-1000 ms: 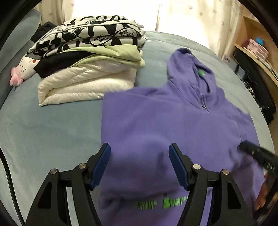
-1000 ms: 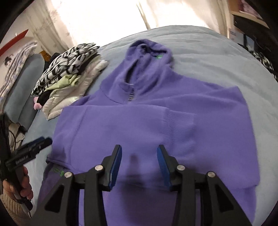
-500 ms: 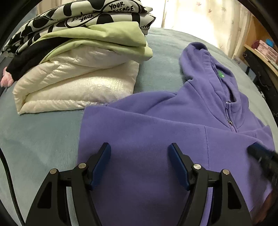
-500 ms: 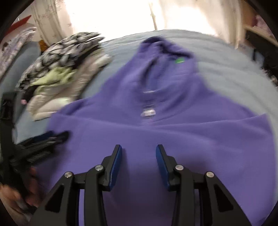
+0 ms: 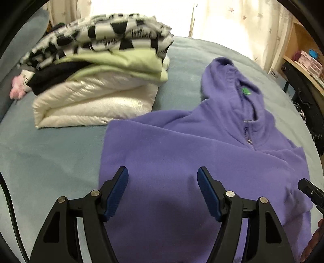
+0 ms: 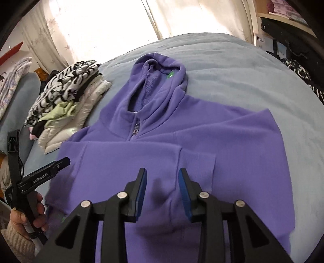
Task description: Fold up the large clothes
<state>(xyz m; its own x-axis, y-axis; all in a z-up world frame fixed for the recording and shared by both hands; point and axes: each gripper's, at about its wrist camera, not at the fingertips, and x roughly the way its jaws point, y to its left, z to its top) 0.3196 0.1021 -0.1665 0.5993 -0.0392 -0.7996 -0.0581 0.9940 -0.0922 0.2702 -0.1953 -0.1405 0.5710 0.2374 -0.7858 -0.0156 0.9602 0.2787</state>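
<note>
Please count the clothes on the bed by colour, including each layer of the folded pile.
Purple hoodie: 1
Black-and-white patterned top: 1
Light green garment: 1
Black garment: 1
White padded jacket: 1
Total: 5

Bare grey-blue bedspread (image 5: 50,153) left of the purple fleece hoodie (image 5: 182,153) and beyond its hood is open for passage. Stack of folded clothes, white puffer at bottom w/ black-and-white print on top (image 5: 97,81), blocks the far left, just beside the hoodie's shoulder. Wooden shelf unit (image 6: 287,18) and dark clutter line the right edge.
</note>
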